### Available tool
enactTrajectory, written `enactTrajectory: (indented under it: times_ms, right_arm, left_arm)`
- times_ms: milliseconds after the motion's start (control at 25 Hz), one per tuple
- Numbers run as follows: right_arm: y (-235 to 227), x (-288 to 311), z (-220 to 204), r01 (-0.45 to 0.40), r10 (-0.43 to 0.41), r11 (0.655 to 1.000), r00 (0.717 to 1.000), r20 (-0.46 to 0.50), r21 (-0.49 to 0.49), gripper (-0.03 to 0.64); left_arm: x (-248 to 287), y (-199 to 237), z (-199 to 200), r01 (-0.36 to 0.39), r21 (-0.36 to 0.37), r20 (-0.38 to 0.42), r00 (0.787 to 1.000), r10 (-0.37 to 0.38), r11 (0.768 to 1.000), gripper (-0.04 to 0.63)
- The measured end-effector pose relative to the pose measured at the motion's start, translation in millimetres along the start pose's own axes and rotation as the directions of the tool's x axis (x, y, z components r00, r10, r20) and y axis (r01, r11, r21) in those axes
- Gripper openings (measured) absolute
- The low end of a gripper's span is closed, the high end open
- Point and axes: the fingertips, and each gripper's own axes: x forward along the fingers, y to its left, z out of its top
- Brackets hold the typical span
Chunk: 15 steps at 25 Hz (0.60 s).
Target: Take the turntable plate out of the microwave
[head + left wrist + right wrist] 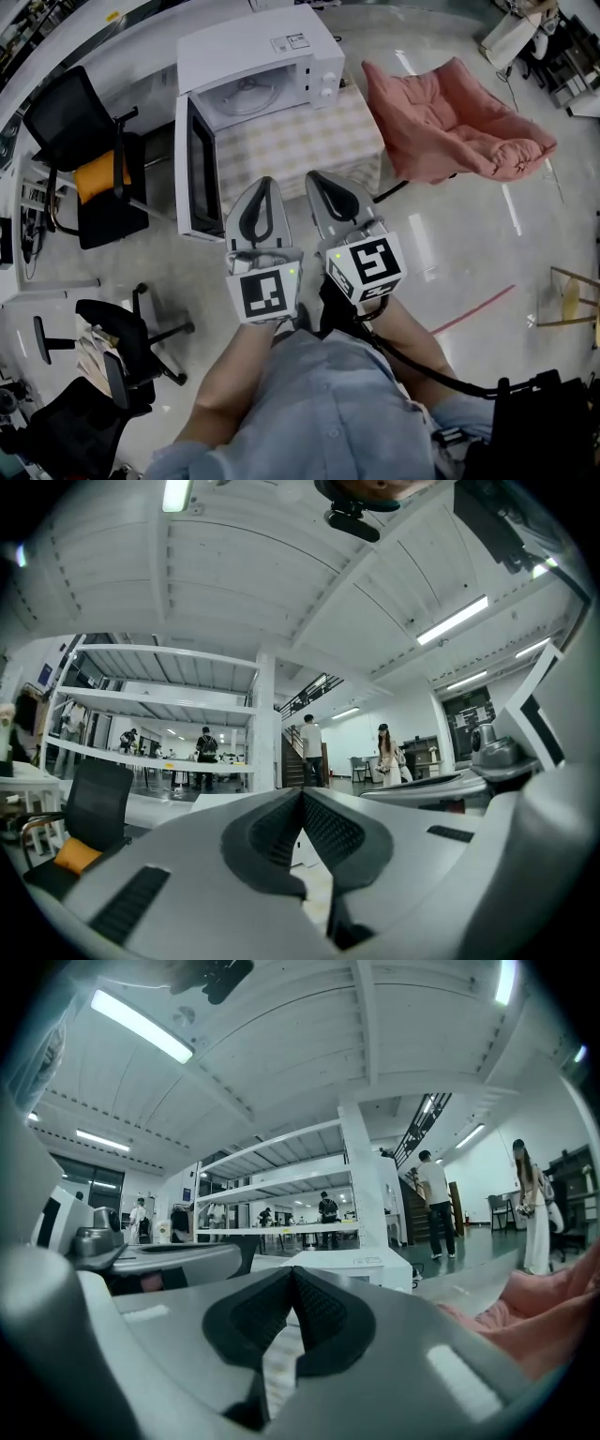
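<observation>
A white microwave (pixel 272 66) stands on a low table with a checked cloth (pixel 300 141), its door (pixel 194 169) swung open to the left. Inside its cavity lies the round glass turntable plate (pixel 248 97). Both grippers are held side by side in front of the table, pointing level toward it and short of it. My left gripper (pixel 263 185) is shut with nothing between its jaws; in the left gripper view its tips (pixel 302 791) meet. My right gripper (pixel 320 180) is shut and empty too, its tips (pixel 292 1271) closed together, with the microwave (pixel 361 1267) ahead.
A pink cushioned chair (pixel 450 122) sits to the right of the table. Black office chairs (pixel 89 155) stand at the left and lower left (pixel 122 347). A wooden stool (pixel 572 300) is at the right edge. People stand far off in the hall (pixel 433 1199).
</observation>
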Motion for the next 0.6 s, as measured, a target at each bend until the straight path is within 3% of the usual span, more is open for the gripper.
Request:
enactTrajectory:
  times_ms: [600]
  right_arm:
    - [-97.1, 95.8, -6.4, -0.123, 0.125, 0.991, 0.992, -0.033, 0.055, 0.000]
  left_arm:
    - [123.6, 3.1, -25.4, -0.110, 0.027, -0.089, 0.990, 0.112, 0.994, 0.006]
